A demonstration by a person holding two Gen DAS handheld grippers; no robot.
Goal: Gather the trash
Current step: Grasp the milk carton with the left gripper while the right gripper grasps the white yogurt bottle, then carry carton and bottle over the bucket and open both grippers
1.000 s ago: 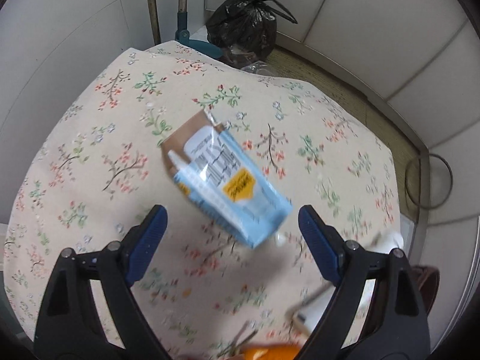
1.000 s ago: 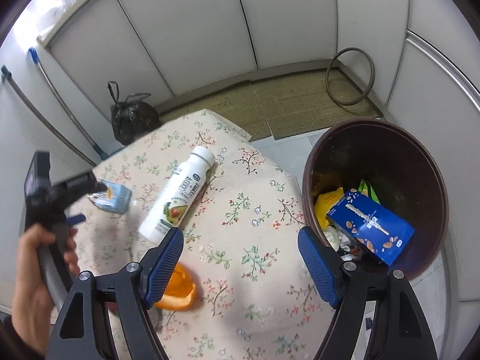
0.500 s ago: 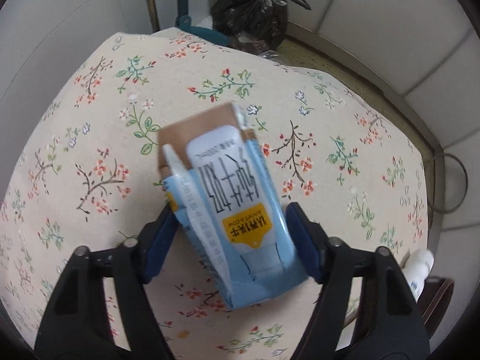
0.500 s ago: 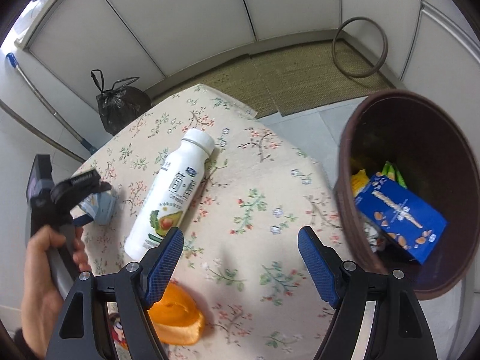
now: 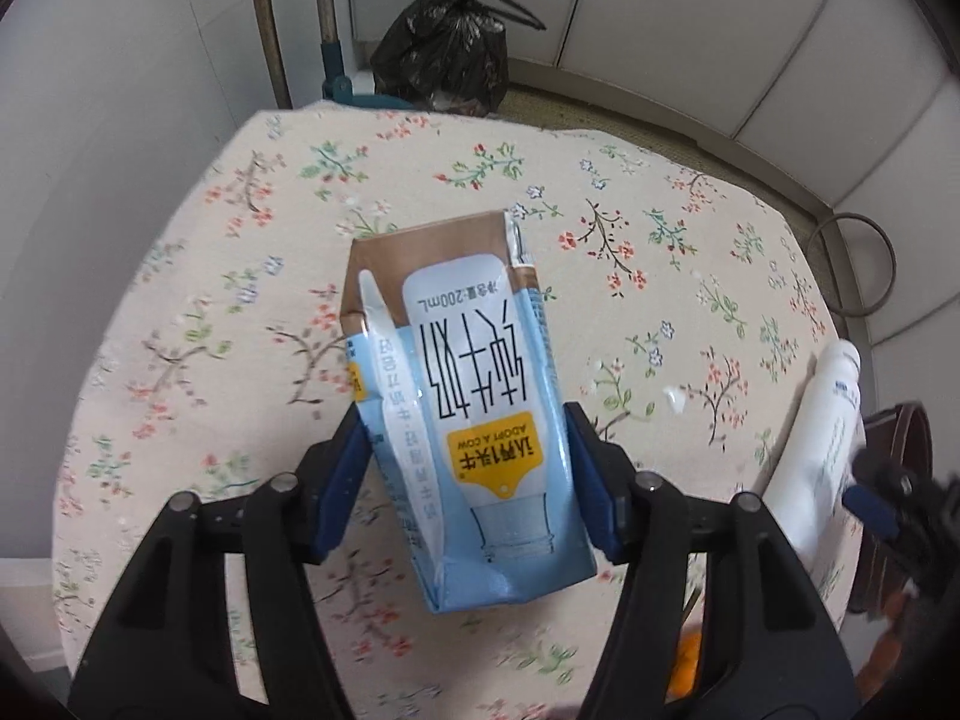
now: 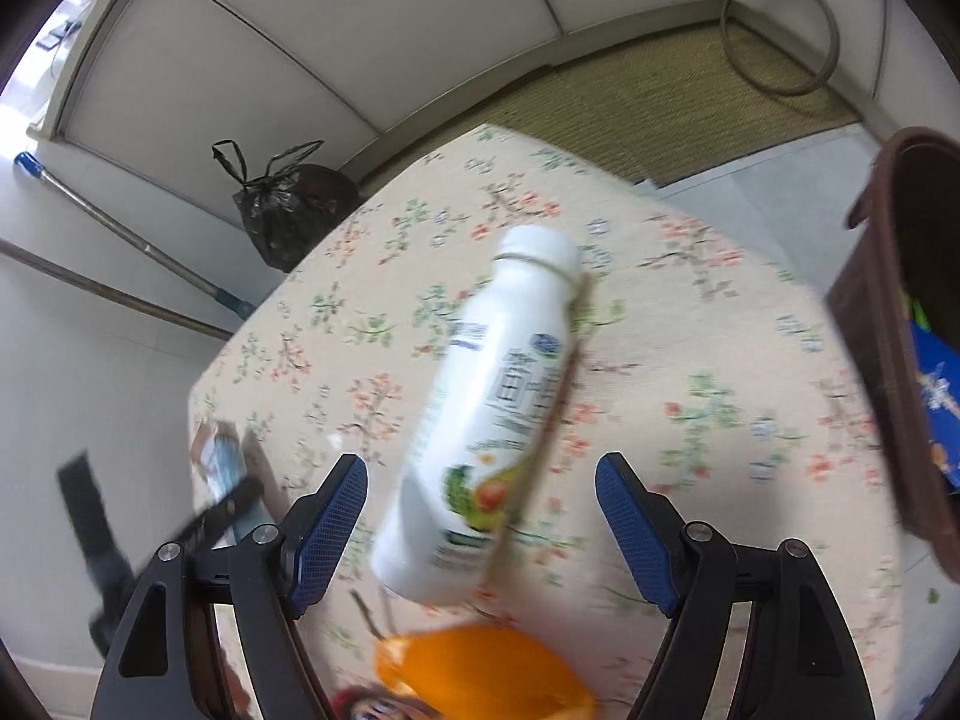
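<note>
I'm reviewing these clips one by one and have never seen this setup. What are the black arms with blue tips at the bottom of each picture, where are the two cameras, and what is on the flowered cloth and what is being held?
There is no robot here. A person holds a hand-operated two-finger clamp in each hand, and a wide-angle camera on each clamp looks forward along its fingers. The black arms with blue pads are those fingers.

One picture comes from the left gripper. Its pads press both sides of a light blue milk carton, so it is gripping that.

The other comes from the right gripper. It is open, with a white bottle lying on the flowered tablecloth between its fingers, not yet gripped.

An orange peel lies near the bottom edge. At right stands a brown bin, already holding some packaging. A tied black bag sits on the floor beyond.
</note>
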